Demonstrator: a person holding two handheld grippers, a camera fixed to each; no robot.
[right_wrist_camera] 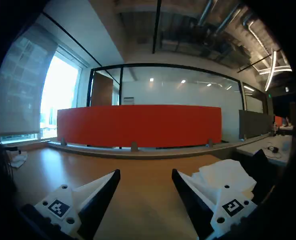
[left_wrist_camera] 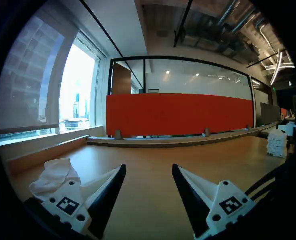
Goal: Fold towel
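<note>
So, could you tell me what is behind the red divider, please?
Above the red divider a black-framed glass wall shows, with a white wall beyond it. Whatever stands lower behind the panel is covered by it.

White, black, orange-red and honey wood.
My left gripper and right gripper have white fingers with black inner faces, each bearing a black-and-white square marker. The table is warm honey-brown wood, and the far divider panel is solid orange-red. Near left lies a white towel; far right, a white folded stack.
</note>
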